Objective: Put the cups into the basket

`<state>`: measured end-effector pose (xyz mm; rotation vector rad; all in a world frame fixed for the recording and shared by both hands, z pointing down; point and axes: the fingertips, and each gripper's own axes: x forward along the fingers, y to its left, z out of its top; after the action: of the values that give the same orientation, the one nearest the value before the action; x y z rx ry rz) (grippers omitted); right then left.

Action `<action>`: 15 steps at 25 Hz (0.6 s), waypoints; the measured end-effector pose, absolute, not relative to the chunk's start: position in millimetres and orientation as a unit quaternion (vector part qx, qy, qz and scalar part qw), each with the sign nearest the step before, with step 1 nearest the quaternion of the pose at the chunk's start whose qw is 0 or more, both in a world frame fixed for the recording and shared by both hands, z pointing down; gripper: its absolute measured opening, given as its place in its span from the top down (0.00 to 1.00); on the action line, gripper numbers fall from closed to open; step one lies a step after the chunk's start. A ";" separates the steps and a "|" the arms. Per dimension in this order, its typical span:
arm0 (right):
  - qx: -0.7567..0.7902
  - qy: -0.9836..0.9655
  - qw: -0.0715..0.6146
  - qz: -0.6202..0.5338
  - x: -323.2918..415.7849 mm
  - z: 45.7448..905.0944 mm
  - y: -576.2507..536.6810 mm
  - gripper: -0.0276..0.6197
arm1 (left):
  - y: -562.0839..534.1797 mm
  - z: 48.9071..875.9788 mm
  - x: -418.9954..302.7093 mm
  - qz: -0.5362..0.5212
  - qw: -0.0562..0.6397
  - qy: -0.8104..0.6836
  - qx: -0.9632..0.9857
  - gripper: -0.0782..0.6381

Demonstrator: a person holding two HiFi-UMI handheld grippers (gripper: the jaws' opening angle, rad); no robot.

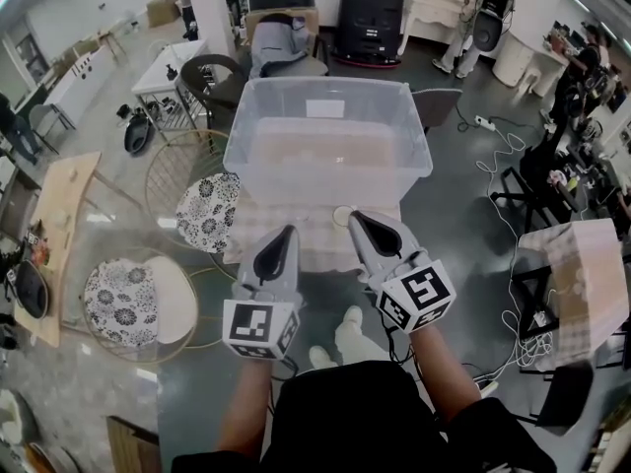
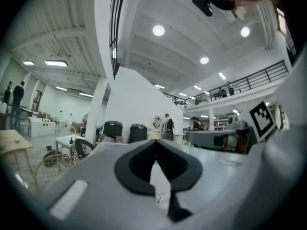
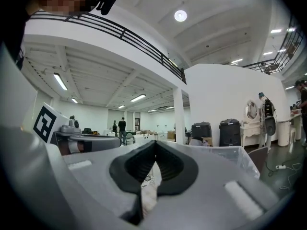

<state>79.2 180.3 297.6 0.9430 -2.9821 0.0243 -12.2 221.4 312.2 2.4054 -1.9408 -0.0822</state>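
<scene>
Fingers of both grippers are pressed together with nothing between them; each gripper view shows its dark pads meeting in a closed line. In the head view the left gripper (image 1: 285, 233) and the right gripper (image 1: 358, 217) are held side by side over the near edge of the bench (image 1: 317, 247), both pointing level toward the clear basket (image 1: 258, 116), which stands on the far part of the bench.

One small round rim, probably a cup (image 1: 342, 215) seen from above, sits on the bench just in front of the basket's near wall. It lies just beside the right fingertips, a little to their left, and apart from the left ones, so the right gripper is clearly the nearer. The cup seems to stand upright with its mouth up, but it is small and pale, so this is only a judgement. Whether other cups already lie inside the basket cannot be told through its cloudy walls.

To take this cup, the right fingers must first open and then shift slightly left.
</scene>
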 end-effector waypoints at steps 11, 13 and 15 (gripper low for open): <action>0.302 -0.953 -0.002 0.009 75.8 298.1 145.9 0.95 | 190.2 312.3 -13.8 -0.018 0.018 -0.627 0.779 0.88; 0.303 -0.953 -0.003 0.010 76.1 297.6 136.4 0.95 | 181.9 310.9 -13.8 -0.018 0.017 -0.626 0.779 0.88; 0.303 -0.953 -0.003 0.010 75.5 297.8 127.8 0.95 | 174.3 311.7 -15.2 -0.017 0.017 -0.627 0.779 0.88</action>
<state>75.5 127.8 297.8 0.9539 -2.9992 0.0316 -15.2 174.3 311.7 2.4213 -1.9484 -0.0531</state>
